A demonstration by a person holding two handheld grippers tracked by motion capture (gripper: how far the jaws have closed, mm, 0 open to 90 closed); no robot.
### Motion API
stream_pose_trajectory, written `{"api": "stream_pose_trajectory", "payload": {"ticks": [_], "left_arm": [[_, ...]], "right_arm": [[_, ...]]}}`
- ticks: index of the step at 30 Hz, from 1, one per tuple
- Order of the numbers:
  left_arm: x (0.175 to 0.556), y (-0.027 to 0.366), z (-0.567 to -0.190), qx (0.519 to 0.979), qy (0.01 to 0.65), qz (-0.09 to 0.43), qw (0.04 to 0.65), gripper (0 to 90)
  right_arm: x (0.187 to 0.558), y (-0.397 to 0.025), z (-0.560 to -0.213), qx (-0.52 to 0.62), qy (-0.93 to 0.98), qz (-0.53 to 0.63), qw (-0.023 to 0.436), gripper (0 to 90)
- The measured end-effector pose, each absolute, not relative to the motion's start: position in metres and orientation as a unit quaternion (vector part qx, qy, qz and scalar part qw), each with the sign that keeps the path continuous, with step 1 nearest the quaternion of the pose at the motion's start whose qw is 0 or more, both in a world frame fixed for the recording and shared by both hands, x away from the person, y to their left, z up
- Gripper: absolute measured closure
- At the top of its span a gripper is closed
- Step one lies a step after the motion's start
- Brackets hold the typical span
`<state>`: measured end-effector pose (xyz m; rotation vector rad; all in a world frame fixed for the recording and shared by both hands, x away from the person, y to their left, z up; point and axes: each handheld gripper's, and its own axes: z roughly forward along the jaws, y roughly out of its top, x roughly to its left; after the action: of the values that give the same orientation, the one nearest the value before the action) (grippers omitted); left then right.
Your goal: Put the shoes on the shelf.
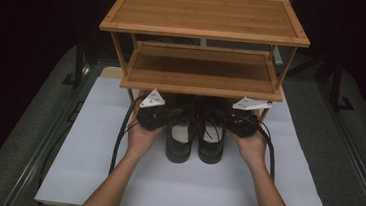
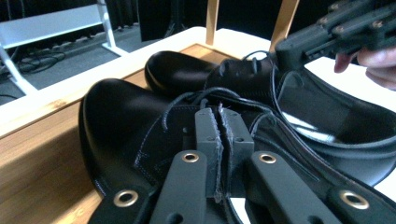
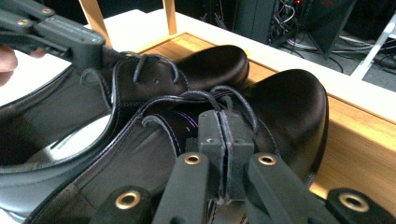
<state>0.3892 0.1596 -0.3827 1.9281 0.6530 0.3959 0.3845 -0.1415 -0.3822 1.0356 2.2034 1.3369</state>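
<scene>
Black polished leather: a pair of lace-up shoes, left shoe [image 1: 180, 135] and right shoe [image 1: 211, 138], side by side and touching, toes tucked under the lowest level of the bamboo rack [image 1: 206, 14], heels out toward the near edge of the white mat [image 1: 90, 165]. Toes resting on the rack's bottom wooden board [image 2: 42, 154], as seen in both gripper views; heels on the mat, roughly midway between its left and right edges.

Left gripper [image 1: 162, 115] pressed against the outer side of the left shoe near the laces, jaws drawn fully together in the left gripper view, pads meeting; laces [image 2: 187, 100] running just ahead of the tips, though whether anything is pinched between the pads cannot be told. Right gripper [image 1: 235, 118] placed likewise against the outer side of the right shoe, jaws closed pad to pad in the right gripper view, a lace loop [image 3: 224, 93] lying over the tips, pinched or not unclear.

Farther out: middle shelf [image 1: 201, 72] directly above the toes, top shelf above that. Black cables [image 1: 117, 142] trailing from both grippers across the mat. Grey table [image 1: 34, 115] around the mat, dark surroundings beyond.
</scene>
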Motion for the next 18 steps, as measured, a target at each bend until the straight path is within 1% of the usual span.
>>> {"api": "stream_pose_trajectory", "payload": {"ticks": [5,8,13,16,18], "left_arm": [[0.392,0.166,-0.381,0.798,0.277,0.146,0.514,83.0],[0.393,0.167,-0.379,0.8,0.279,0.145,0.51,77.3],[0.391,0.174,-0.373,0.803,0.282,0.138,0.506,61.5],[0.386,0.179,-0.37,0.812,0.277,0.127,0.497,51.7],[0.381,0.183,-0.37,0.814,0.275,0.124,0.496,44.4]], "right_arm": [[0.385,-0.145,-0.381,0.367,0.78,0.474,0.179,84.9],[0.384,-0.148,-0.38,0.37,0.781,0.472,0.174,81.5],[0.378,-0.157,-0.372,0.369,0.774,0.487,0.164,73.3],[0.37,-0.162,-0.368,0.366,0.775,0.487,0.165,66.4],[0.363,-0.167,-0.366,0.365,0.776,0.488,0.165,60.1]]}}
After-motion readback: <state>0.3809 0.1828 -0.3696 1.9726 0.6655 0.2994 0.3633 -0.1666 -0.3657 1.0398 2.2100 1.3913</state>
